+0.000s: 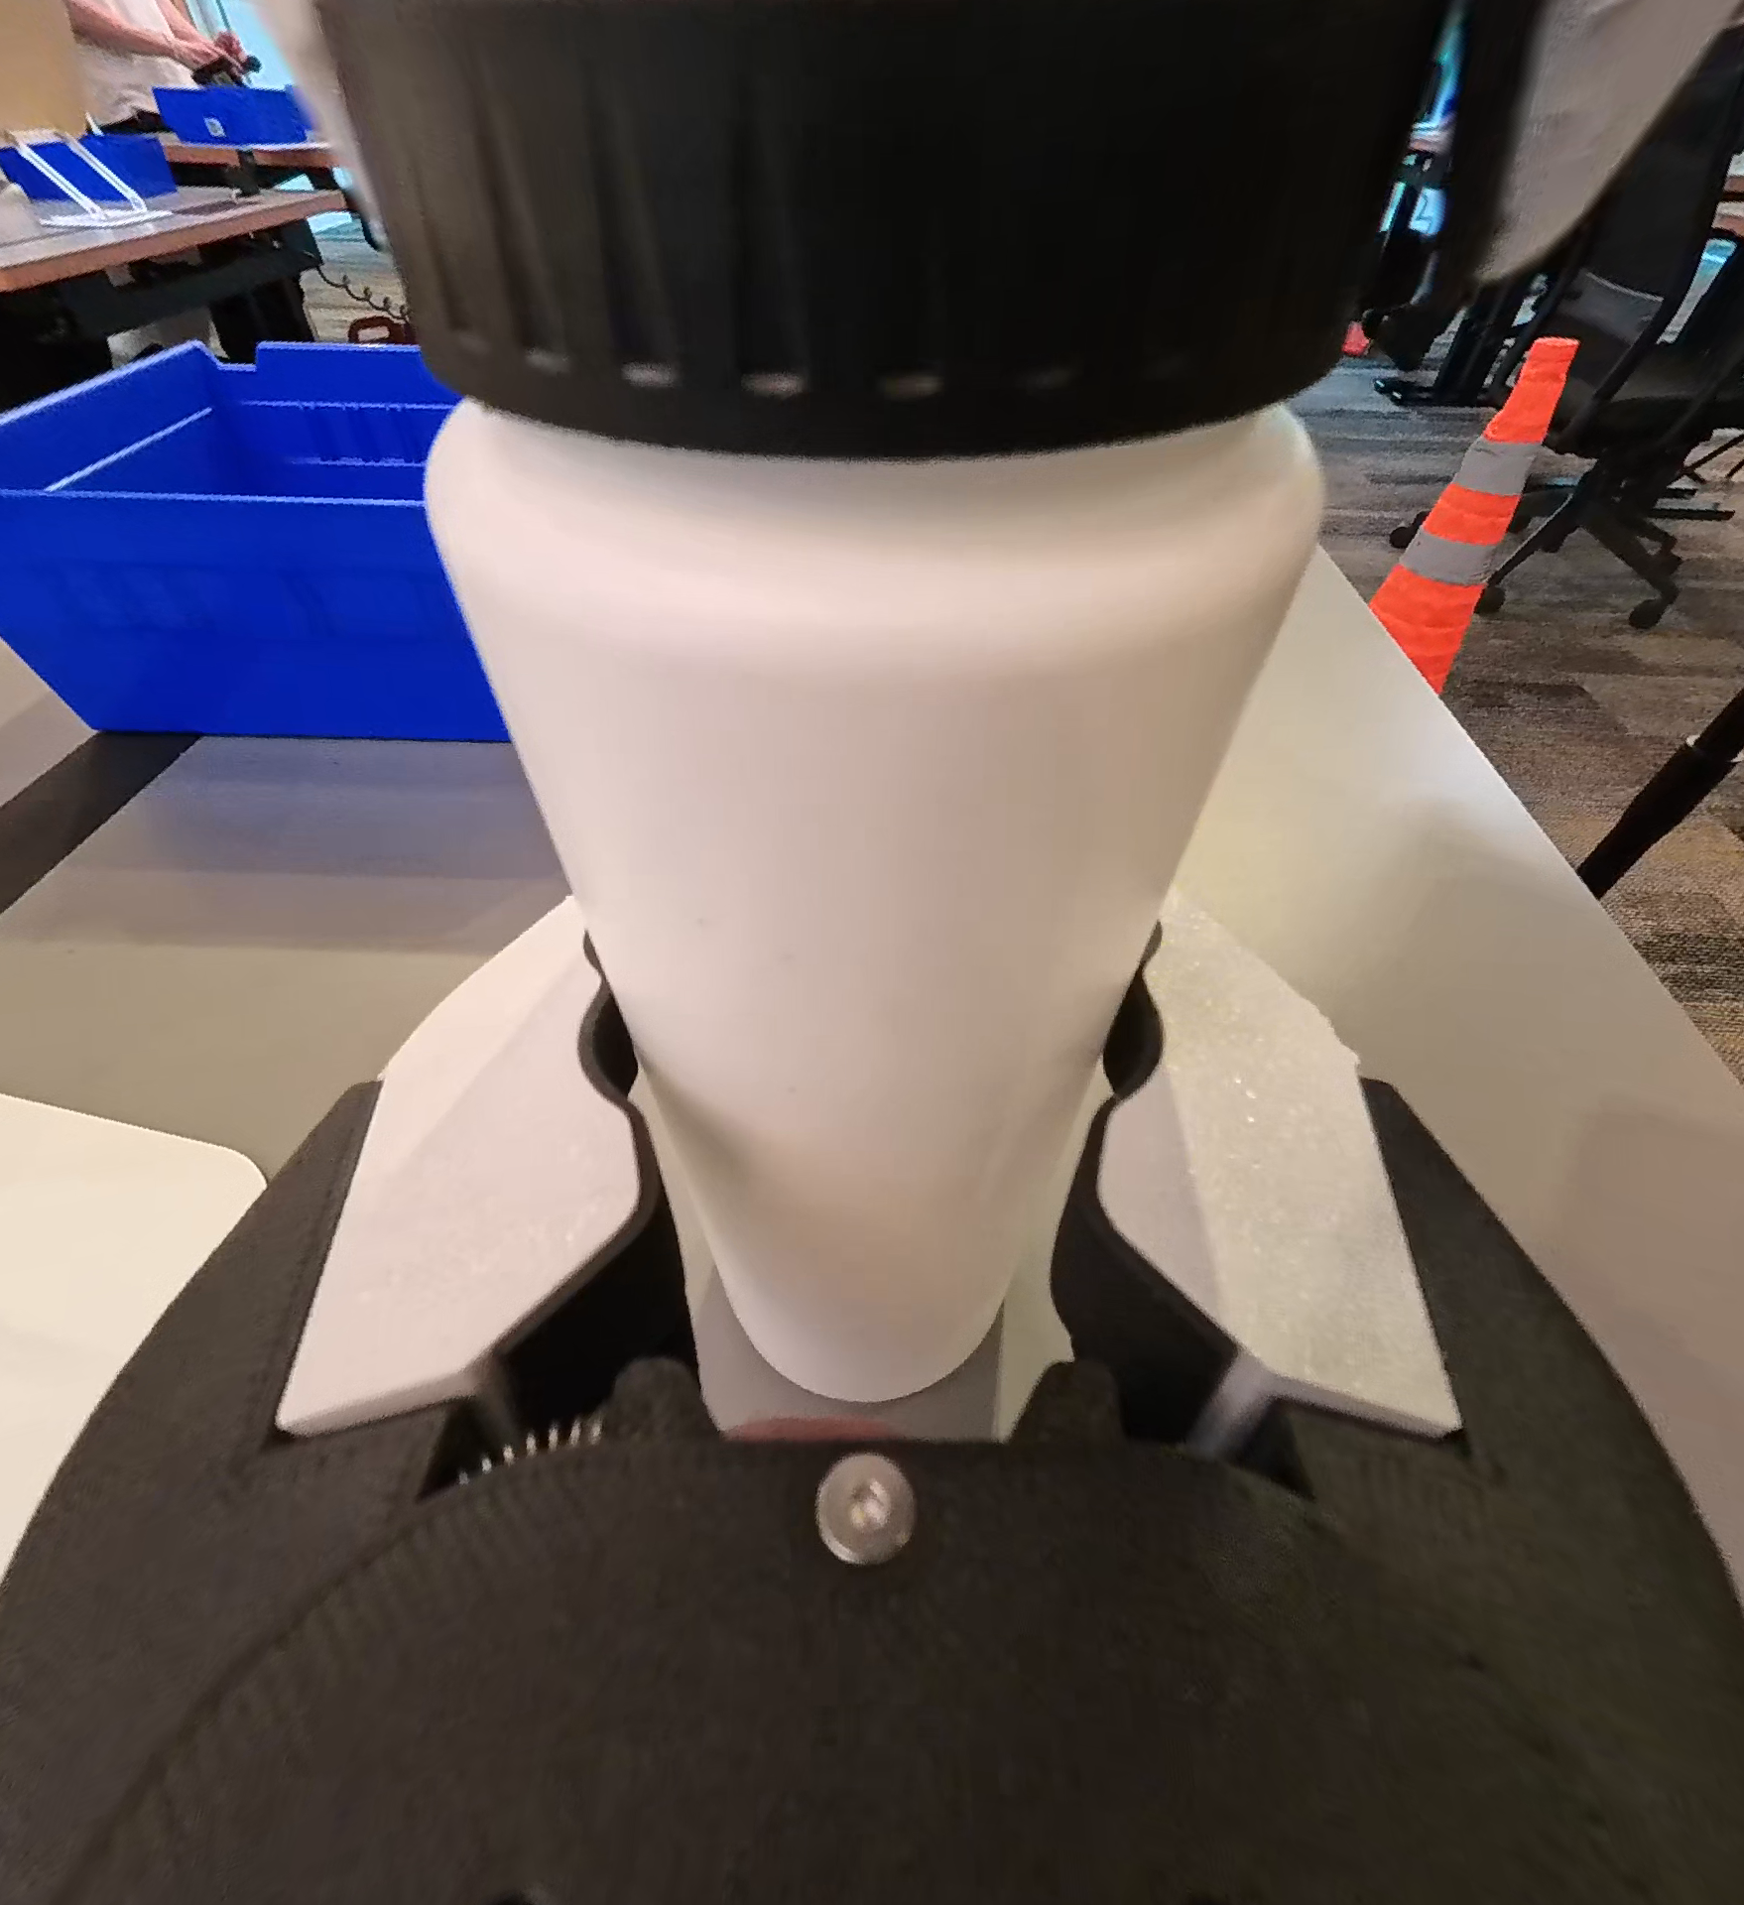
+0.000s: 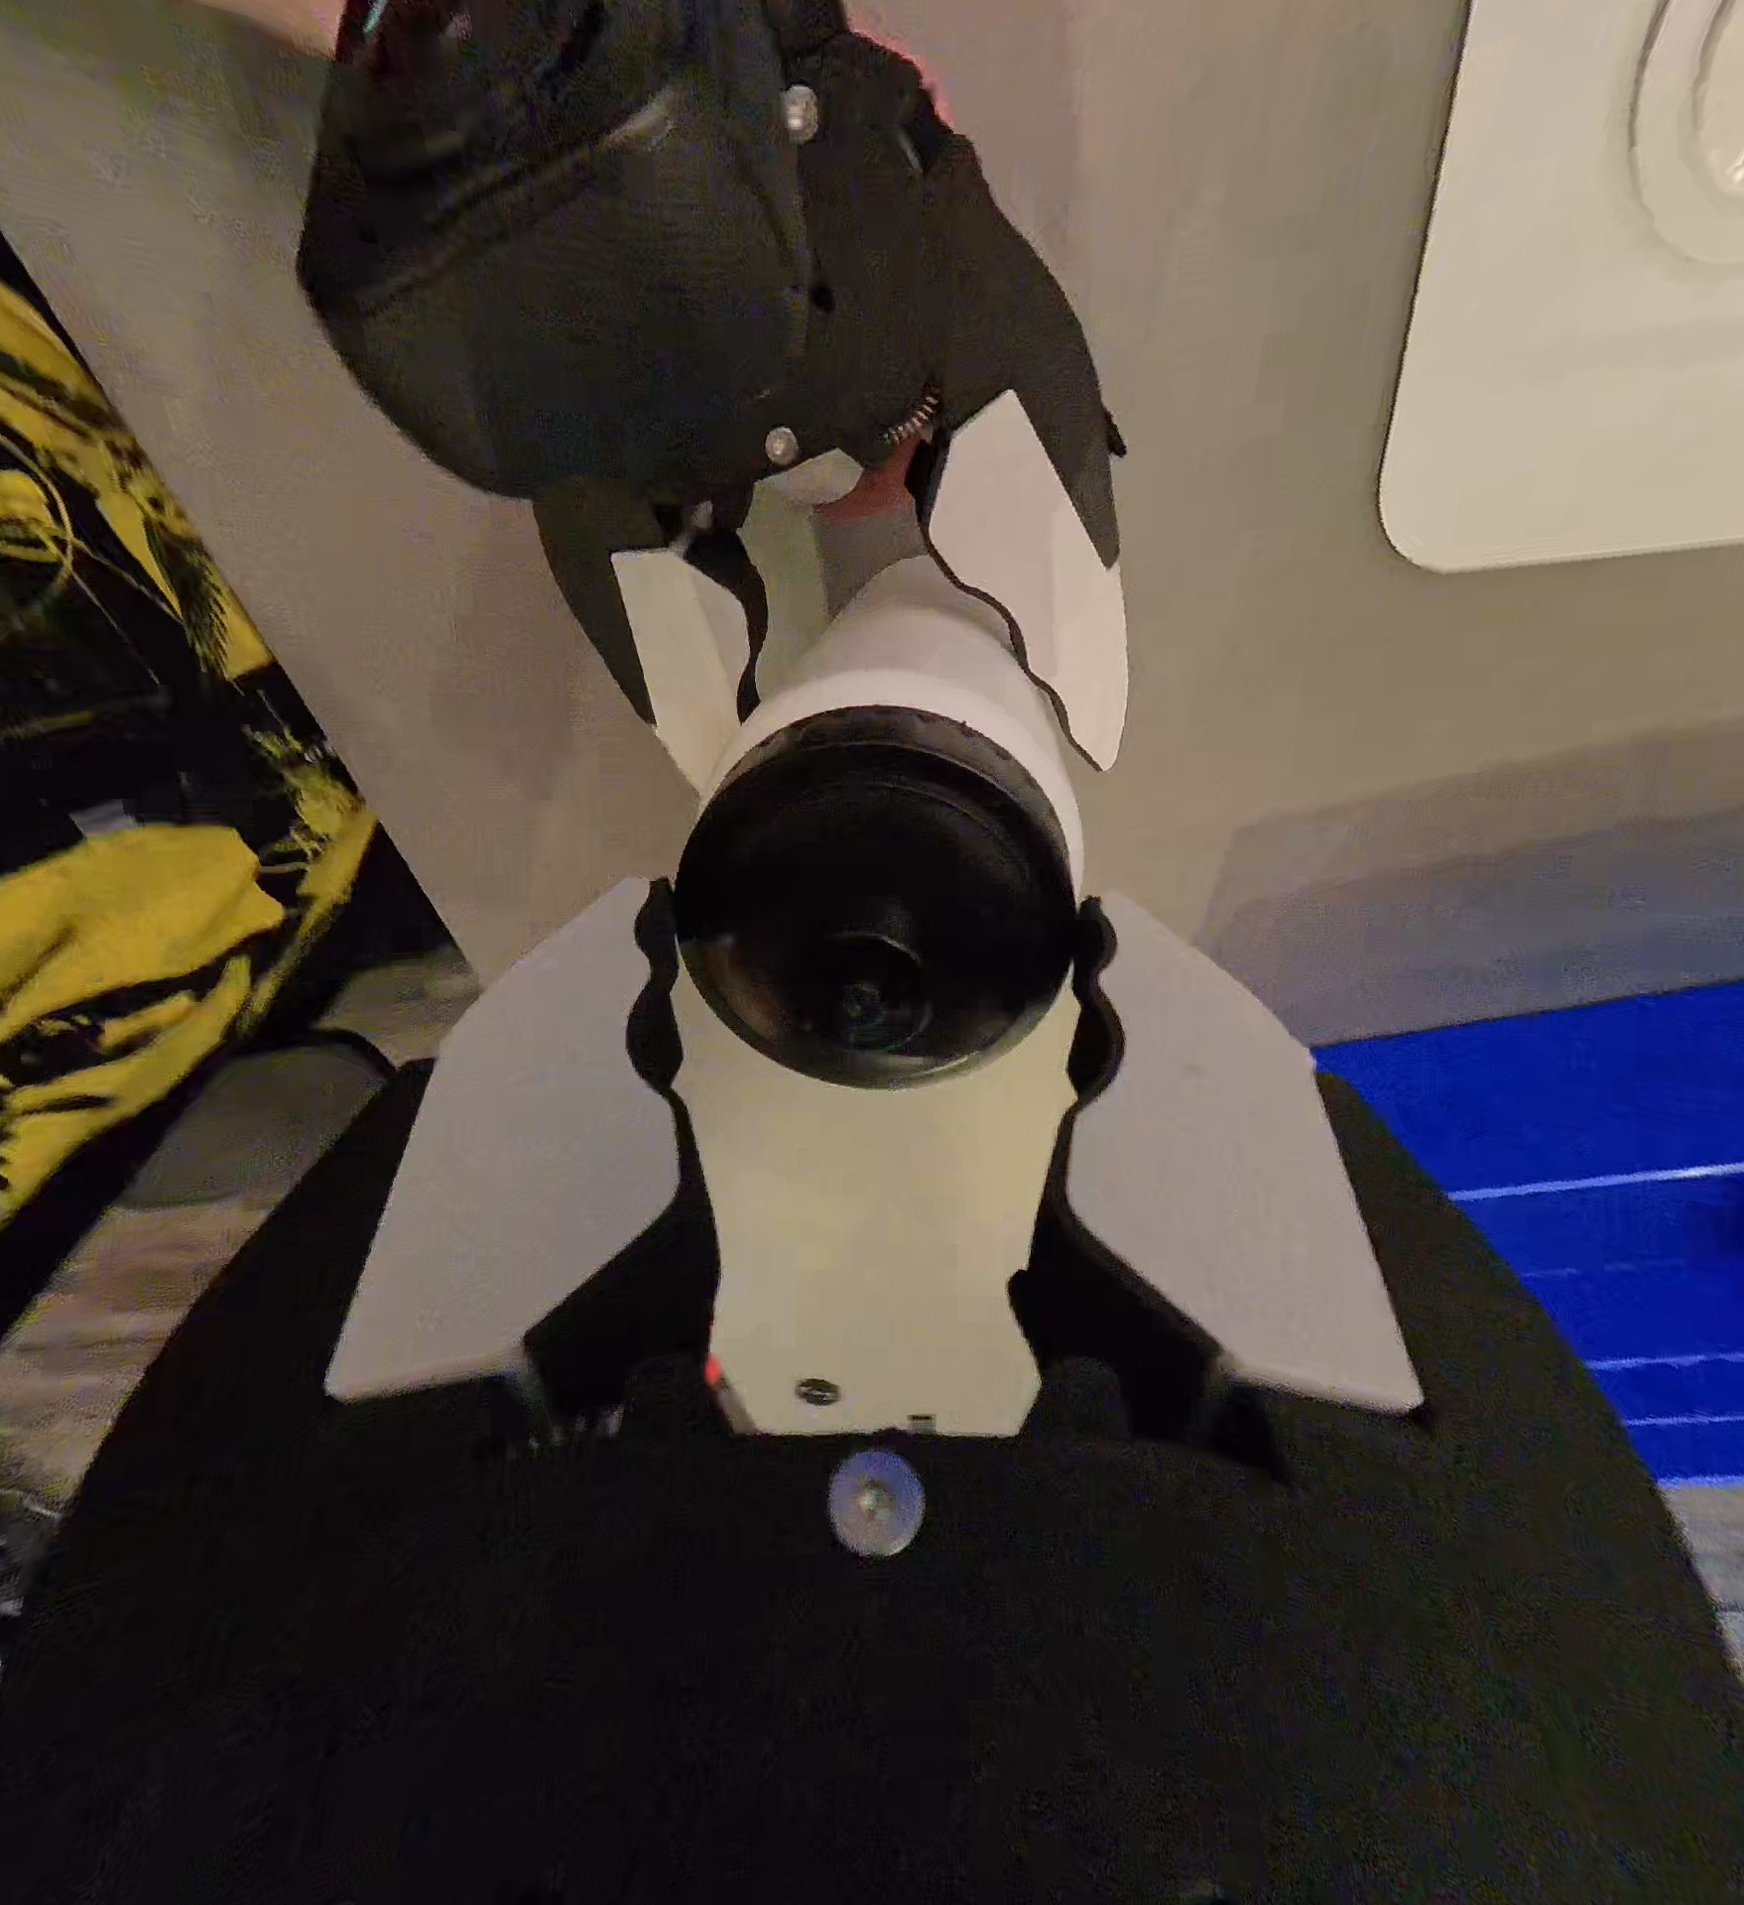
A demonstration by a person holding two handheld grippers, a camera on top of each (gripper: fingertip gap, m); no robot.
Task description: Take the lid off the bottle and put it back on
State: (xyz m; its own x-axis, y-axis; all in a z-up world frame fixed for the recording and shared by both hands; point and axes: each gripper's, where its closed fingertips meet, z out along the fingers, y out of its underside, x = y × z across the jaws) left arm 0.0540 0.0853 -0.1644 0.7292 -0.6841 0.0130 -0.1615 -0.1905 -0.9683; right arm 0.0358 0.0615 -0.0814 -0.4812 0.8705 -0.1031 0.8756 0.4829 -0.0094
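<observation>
My bench has a pale grey top with a darker strip along its left part. A blue plastic bin sits at its far left, and a white tray lies nearer me. Beyond the bench edge I note patterned grey-brown carpet, an orange traffic cone with grey bands, and black office chairs. Wood-topped desks stand at the rear left, carrying further blue bins. A person stands behind them.
</observation>
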